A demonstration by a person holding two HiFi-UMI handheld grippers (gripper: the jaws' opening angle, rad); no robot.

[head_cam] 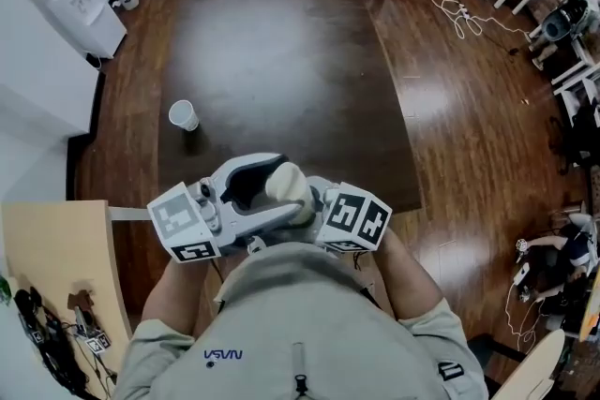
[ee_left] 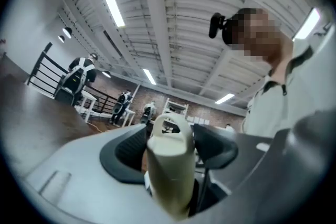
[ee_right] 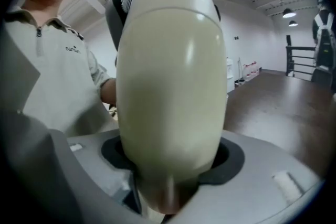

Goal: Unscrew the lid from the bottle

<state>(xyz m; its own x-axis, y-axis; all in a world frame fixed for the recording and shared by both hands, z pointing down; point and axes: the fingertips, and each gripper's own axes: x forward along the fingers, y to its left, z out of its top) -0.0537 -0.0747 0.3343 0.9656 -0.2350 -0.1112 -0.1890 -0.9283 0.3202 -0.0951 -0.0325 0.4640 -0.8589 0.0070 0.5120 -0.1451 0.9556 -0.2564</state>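
I hold a cream bottle (head_cam: pixel 289 183) close to my chest, above the table's near edge. In the right gripper view its body (ee_right: pixel 170 86) fills the frame, and my right gripper (ee_right: pixel 170 165) is shut on its lower part. The looped lid (ee_left: pixel 169 136) stands between the jaws of my left gripper (ee_left: pixel 169 147). The dark pads (ee_left: pixel 215 147) stand off it on both sides, so that gripper is open. In the head view the left gripper (head_cam: pixel 251 187) reaches in from the left and the right gripper (head_cam: pixel 307 203) from the right. The bottle's base is hidden.
A white paper cup (head_cam: pixel 183 115) stands on the dark wooden table (head_cam: pixel 281 51), left of the middle. A water dispenser (head_cam: pixel 75 5) is at the far left wall. A light wooden desk (head_cam: pixel 56 267) lies to my left, cables (head_cam: pixel 459 14) cross the floor at right.
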